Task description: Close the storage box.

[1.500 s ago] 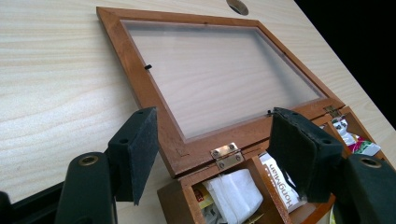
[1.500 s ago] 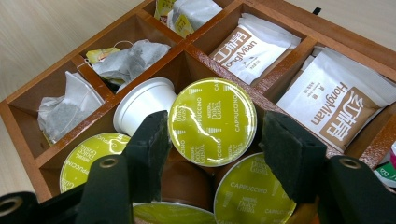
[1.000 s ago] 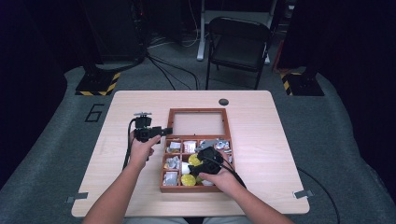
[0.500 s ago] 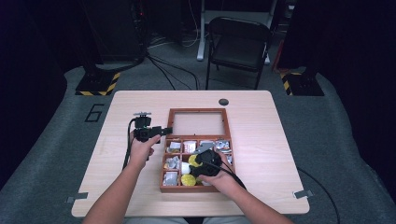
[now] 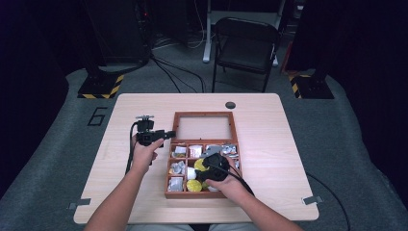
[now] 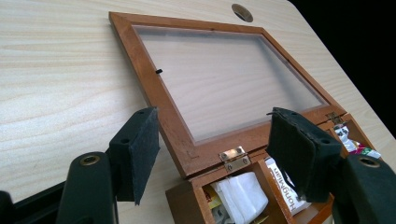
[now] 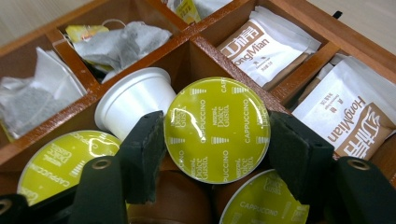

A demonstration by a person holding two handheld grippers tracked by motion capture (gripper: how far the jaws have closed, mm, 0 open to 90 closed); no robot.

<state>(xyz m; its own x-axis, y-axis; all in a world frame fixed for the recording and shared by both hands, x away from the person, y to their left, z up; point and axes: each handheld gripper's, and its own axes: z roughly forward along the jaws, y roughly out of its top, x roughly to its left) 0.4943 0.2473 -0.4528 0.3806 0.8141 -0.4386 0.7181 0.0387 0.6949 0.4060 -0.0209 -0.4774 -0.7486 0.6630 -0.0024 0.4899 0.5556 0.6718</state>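
Fingers (image 7: 149,154) of your right gripper (image 7: 217,154) pinch a green-lidded cappuccino capsule (image 7: 217,129) in the wooden box's (image 5: 173,195) near compartments, beside a white capsule (image 7: 133,99); left gripper (image 6: 210,154) fingers spread, empty, over the counter (image 5: 269,130) by the open glass lid (image 6: 224,74)

Bare table (image 5: 279,139) right of the wooden box (image 5: 169,179) and along the near edge: open passage. Far side blocked by the flat-lying lid (image 6: 224,84) (hinged to box). Compartments packed w/ capsules (image 7: 217,128), sachets (image 7: 350,116), tea bags (image 7: 119,44); dividers (image 7: 196,49) leave tight gaps.
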